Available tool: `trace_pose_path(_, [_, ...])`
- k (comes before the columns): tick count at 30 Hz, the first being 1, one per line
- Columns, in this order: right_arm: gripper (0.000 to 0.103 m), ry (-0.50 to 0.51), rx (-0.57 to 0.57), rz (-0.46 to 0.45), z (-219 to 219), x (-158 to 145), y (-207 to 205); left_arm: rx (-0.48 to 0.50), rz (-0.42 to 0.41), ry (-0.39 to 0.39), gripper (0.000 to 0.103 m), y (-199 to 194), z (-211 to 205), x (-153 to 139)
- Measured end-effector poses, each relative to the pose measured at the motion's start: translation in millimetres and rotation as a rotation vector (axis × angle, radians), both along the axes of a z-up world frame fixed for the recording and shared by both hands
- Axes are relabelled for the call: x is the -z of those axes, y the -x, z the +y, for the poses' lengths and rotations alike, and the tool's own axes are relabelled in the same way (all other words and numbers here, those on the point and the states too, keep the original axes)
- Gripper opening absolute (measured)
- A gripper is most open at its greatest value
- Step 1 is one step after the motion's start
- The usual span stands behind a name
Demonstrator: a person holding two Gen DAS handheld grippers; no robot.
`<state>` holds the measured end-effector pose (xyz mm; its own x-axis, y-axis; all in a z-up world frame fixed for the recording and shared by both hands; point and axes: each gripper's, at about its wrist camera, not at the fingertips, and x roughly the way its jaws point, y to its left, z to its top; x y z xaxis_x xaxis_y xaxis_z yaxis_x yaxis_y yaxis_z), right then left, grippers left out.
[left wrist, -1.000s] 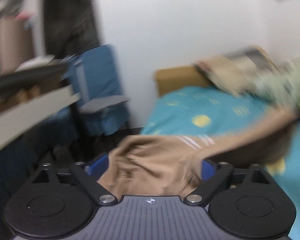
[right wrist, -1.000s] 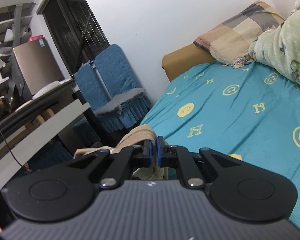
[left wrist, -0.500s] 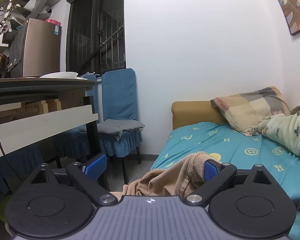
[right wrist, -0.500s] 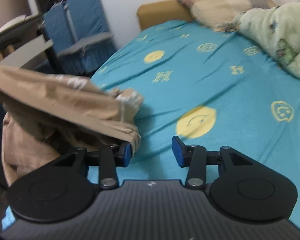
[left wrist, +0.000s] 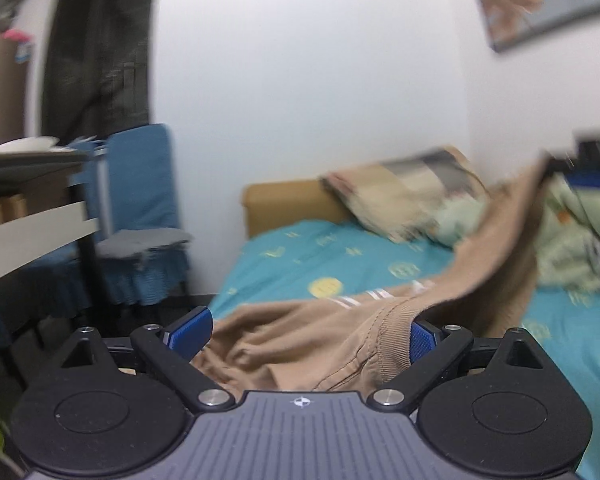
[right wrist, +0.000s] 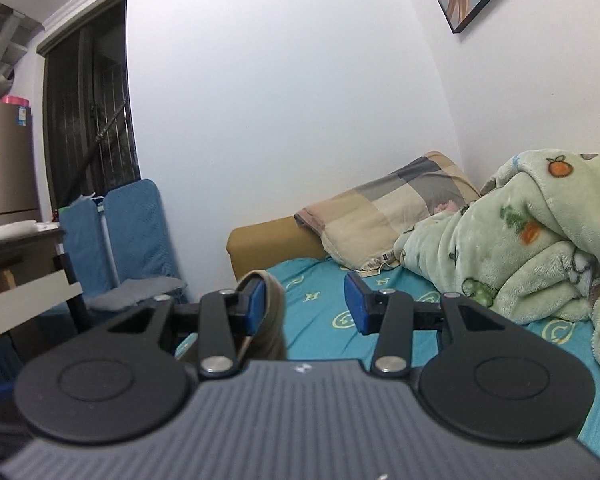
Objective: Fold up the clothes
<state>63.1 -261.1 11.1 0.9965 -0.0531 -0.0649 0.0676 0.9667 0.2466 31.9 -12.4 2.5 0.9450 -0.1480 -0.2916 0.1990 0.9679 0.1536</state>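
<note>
A tan garment (left wrist: 324, 332) with white stripes lies between the open blue pads of my left gripper (left wrist: 304, 332); its ribbed hem drapes over the right pad. The cloth stretches up and right across the teal bed sheet (left wrist: 340, 264) to my right gripper (left wrist: 592, 164), seen blurred at the far right edge. In the right wrist view my right gripper (right wrist: 306, 304) is open, with a fold of the tan garment (right wrist: 270, 312) hanging over its left pad.
A checked pillow (right wrist: 392, 216) and a green fleece blanket (right wrist: 540, 240) lie at the head of the bed. A blue-covered chair (right wrist: 132, 240) and a desk (right wrist: 24, 292) stand to the left. A tan headboard (right wrist: 268, 240) meets the white wall.
My right gripper has lifted from above the sheet and now faces the wall, opened wider, with the cloth still draped on its left pad. The garment is now stretched out between both grippers.
</note>
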Motion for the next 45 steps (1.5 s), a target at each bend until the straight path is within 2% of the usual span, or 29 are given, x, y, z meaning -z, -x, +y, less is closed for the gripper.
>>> trace_pose_path(2, [0.046,0.016,0.014,-0.029,0,-3,7,0.022,0.019,-0.074,0.097,0,-12,12])
trace_pose_path(5, [0.046,0.049,0.03,-0.053,-2,-8,5,-0.023,0.072,-0.207,0.098,-9,-26,34])
trace_pose_path(7, [0.046,0.035,0.018,-0.02,-6,-5,0,-0.057,0.117,-0.235,0.098,-17,-24,46])
trace_pose_path(9, [0.046,-0.004,-0.018,0.06,-10,1,-11,-0.091,0.141,-0.249,0.098,-26,-20,54])
trace_pose_path(12, [0.047,-0.059,-0.151,0.24,-13,19,-28,-0.134,0.138,-0.208,0.098,-33,-10,52])
trace_pose_path(15, [0.048,-0.094,-0.318,0.423,-7,40,-41,-0.172,0.125,-0.118,0.098,-38,4,38])
trace_pose_path(16, [0.052,-0.074,-0.375,0.46,2,46,-41,-0.183,0.114,-0.09,0.098,-37,8,33])
trace_pose_path(18, [0.077,-0.001,-0.47,0.509,24,56,-39,-0.198,0.09,-0.054,0.098,-36,14,26])
trace_pose_path(19, [0.08,0.074,-0.482,0.516,37,60,-37,-0.205,0.082,-0.045,0.098,-36,16,23])
trace_pose_path(21, [0.082,0.238,-0.473,0.529,62,70,-34,-0.219,0.065,-0.026,0.098,-35,18,16])
trace_pose_path(23, [0.082,0.344,-0.397,0.556,72,83,-39,-0.23,0.055,-0.007,0.098,-32,20,10])
trace_pose_path(24, [0.082,0.361,-0.347,0.578,69,90,-45,-0.236,0.052,0.002,0.098,-31,22,7])
trace_pose_path(27, [0.082,0.241,-0.163,0.628,41,100,-59,-0.255,0.052,0.033,0.098,-30,27,2])
trace_pose_path(29, [0.082,0.103,-0.026,0.627,13,99,-60,-0.261,0.063,0.062,0.098,-30,31,-1])
trace_pose_path(32, [0.082,-0.116,0.079,0.518,-24,86,-50,-0.265,0.077,0.092,0.098,-30,34,-3])
trace_pose_path(35, [0.082,-0.16,-0.002,0.448,-23,77,-46,-0.262,0.083,0.105,0.098,-29,35,-4])
trace_pose_path(37, [0.082,-0.1,-0.116,0.433,-3,77,-45,-0.259,0.079,0.097,0.097,-27,32,-4])
trace_pose_path(41, [0.082,0.119,-0.351,0.396,57,80,-37,-0.252,0.073,0.097,0.097,-26,31,-5])
trace_pose_path(43, [0.082,0.241,-0.413,0.365,86,85,-31,-0.251,0.07,0.1,0.097,-25,31,-5])
trace_pose_path(45, [0.082,0.324,-0.429,0.365,106,94,-28,-0.25,0.064,0.101,0.097,-24,31,-4])
